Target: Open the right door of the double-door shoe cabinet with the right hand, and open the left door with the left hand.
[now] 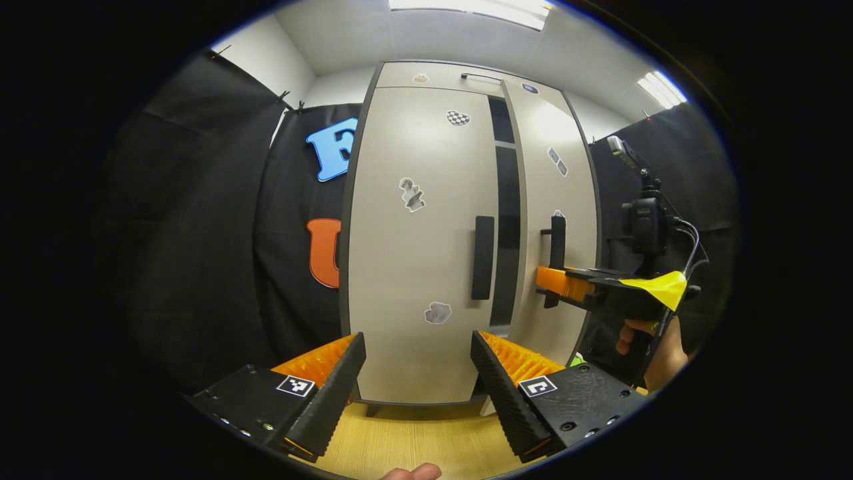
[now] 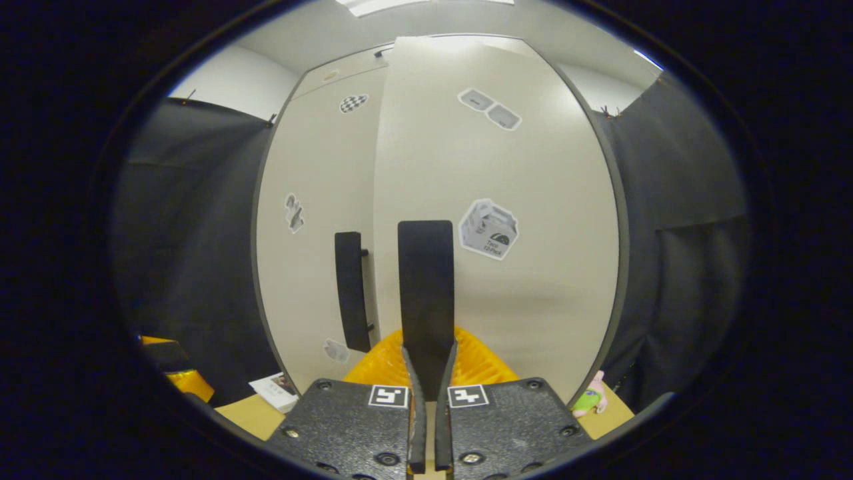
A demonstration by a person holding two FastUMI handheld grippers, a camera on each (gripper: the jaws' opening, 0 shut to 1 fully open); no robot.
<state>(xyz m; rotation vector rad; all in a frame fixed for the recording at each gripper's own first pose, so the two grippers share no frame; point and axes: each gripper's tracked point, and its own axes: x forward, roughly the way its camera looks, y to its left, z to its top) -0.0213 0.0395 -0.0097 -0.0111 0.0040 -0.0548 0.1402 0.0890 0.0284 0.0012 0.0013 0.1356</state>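
Right gripper (image 2: 426, 373): jaws clamped on right door handle (image 2: 426, 293) | right door (image 2: 533, 280): ajar | left gripper (image 1: 418, 363): jaws wide, facing closed left door (image 1: 413, 267).

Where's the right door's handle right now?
In the right gripper view the right door's handle stands upright at centre, clamped between the right gripper fingers, just right of the left door's handle.

A pale wood floor (image 1: 413, 440) carries the cabinet (image 1: 413, 320), standing upright on it; by its right foot lies a small green and pink toy (image 2: 590, 399)
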